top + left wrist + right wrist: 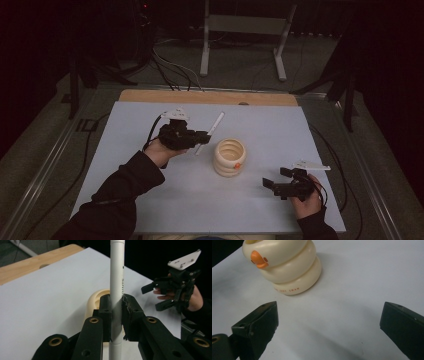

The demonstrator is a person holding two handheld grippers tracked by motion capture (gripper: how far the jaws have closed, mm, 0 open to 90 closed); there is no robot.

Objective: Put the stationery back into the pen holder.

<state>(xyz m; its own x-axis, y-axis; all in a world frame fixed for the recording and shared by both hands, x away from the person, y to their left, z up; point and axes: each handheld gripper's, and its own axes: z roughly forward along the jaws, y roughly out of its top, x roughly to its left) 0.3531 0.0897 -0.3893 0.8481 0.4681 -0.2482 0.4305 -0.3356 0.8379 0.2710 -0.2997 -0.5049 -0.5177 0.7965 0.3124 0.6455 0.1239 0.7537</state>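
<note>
A cream ribbed holder (230, 157) shaped like a duck, with an orange beak (258, 260), stands near the middle of the white mat (150, 190). My left gripper (202, 136) is shut on a white pen (117, 285), holding it just left of the holder, above the mat. In the left gripper view the pen runs up between the jaws, with the holder (96, 301) behind them. My right gripper (274, 186) is open at the front right, pointing toward the holder (284, 267), nothing between its jaws.
The mat covers a wooden table whose bare strip (200, 96) shows at the far edge. Cables (170, 70) and a metal frame's legs (242, 35) lie on the floor beyond it. The right gripper (175, 287) appears far off in the left gripper view.
</note>
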